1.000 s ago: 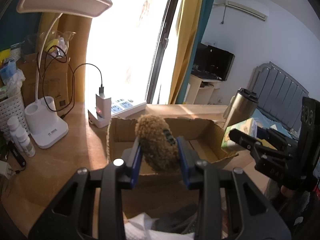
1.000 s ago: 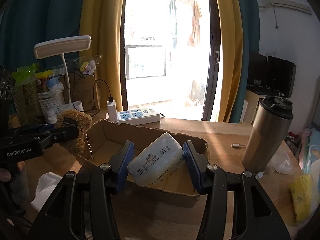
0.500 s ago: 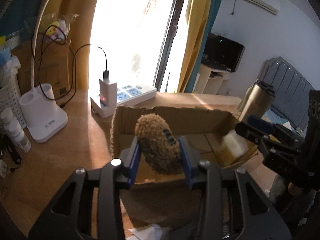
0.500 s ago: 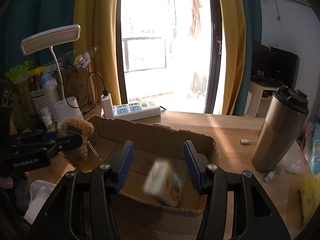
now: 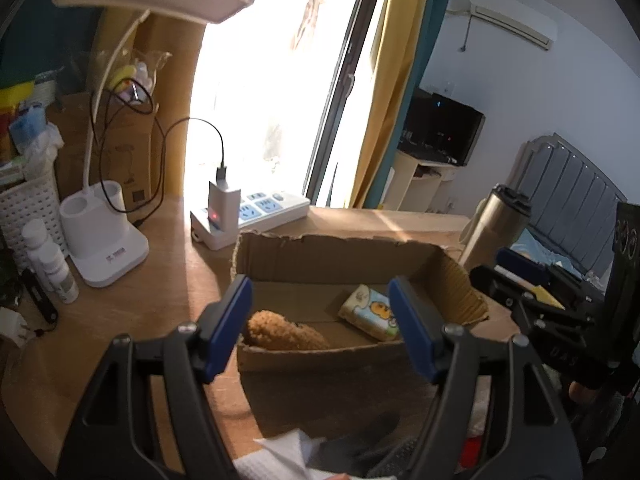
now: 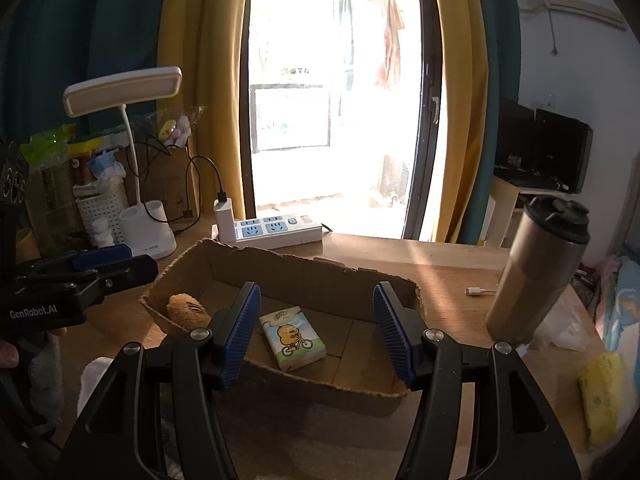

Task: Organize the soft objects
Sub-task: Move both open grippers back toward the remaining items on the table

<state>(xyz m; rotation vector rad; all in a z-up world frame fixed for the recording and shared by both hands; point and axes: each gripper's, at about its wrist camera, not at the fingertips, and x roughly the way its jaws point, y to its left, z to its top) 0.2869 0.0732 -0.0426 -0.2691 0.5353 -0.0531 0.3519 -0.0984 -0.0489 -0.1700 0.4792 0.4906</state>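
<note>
A shallow cardboard box (image 5: 340,252) (image 6: 280,268) sits on the wooden desk. Inside it lie a brown fuzzy plush (image 5: 280,334) (image 6: 186,312) at the left end and a tissue pack with a cartoon print (image 5: 370,312) (image 6: 292,338) near the middle. My left gripper (image 5: 320,326) is open and empty above the box's near wall. My right gripper (image 6: 316,334) is open and empty above the tissue pack. Each gripper shows in the other's view: the right one (image 5: 532,300) and the left one (image 6: 80,276).
A white desk lamp (image 6: 146,232), power strip with charger (image 6: 276,230), white basket and bottles (image 5: 44,256) stand at the back left. A steel tumbler (image 6: 536,268) and yellow sponge (image 6: 600,396) are at the right. White cloth (image 5: 276,456) lies at the near edge.
My right gripper opened and dropped the tissue pack into the box. My left gripper then opened and the brown plush fell into the box's left end.
</note>
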